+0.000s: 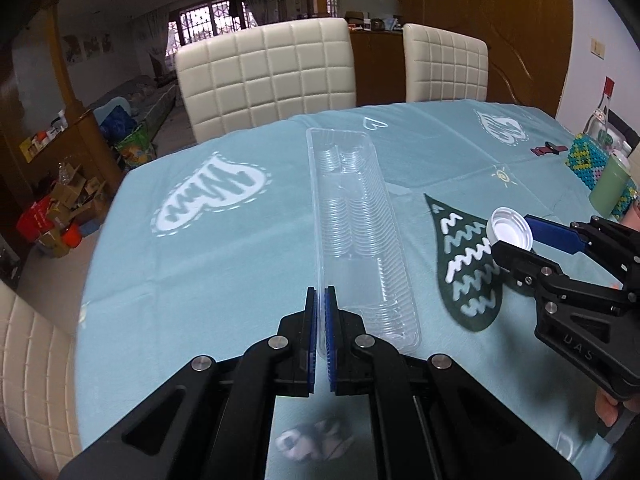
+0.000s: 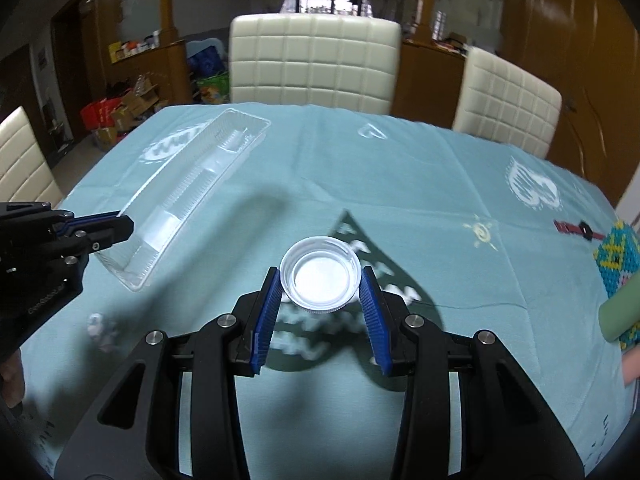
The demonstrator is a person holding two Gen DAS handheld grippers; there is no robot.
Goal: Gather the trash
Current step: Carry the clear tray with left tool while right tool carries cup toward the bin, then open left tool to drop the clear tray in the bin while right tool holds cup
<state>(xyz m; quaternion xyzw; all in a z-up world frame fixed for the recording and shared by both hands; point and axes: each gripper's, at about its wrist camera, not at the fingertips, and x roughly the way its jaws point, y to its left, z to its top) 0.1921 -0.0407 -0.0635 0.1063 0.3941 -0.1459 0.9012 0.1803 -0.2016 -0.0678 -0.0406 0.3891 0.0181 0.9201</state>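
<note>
A long clear plastic tray (image 1: pixel 356 232) stretches away over the light blue tablecloth (image 1: pixel 200 272). My left gripper (image 1: pixel 321 300) is shut on the tray's near left rim; it also shows in the right wrist view (image 2: pixel 120 222), holding the tray (image 2: pixel 188 196). My right gripper (image 2: pixel 320 284) is shut on a white plastic lid (image 2: pixel 320 276), held open side up above the cloth. In the left wrist view the lid (image 1: pixel 510 228) and right gripper (image 1: pixel 516 236) are at the right. A crumpled white wad (image 1: pixel 312 442) lies on the cloth below my left gripper, also seen in the right wrist view (image 2: pixel 102 330).
Cream padded chairs (image 1: pixel 268 76) stand at the table's far side. At the right edge are a beaded box (image 1: pixel 588 160), a green cup (image 1: pixel 610 188) and a small red and black object (image 1: pixel 548 149). Boxes and clutter (image 1: pixel 64 208) lie on the floor left.
</note>
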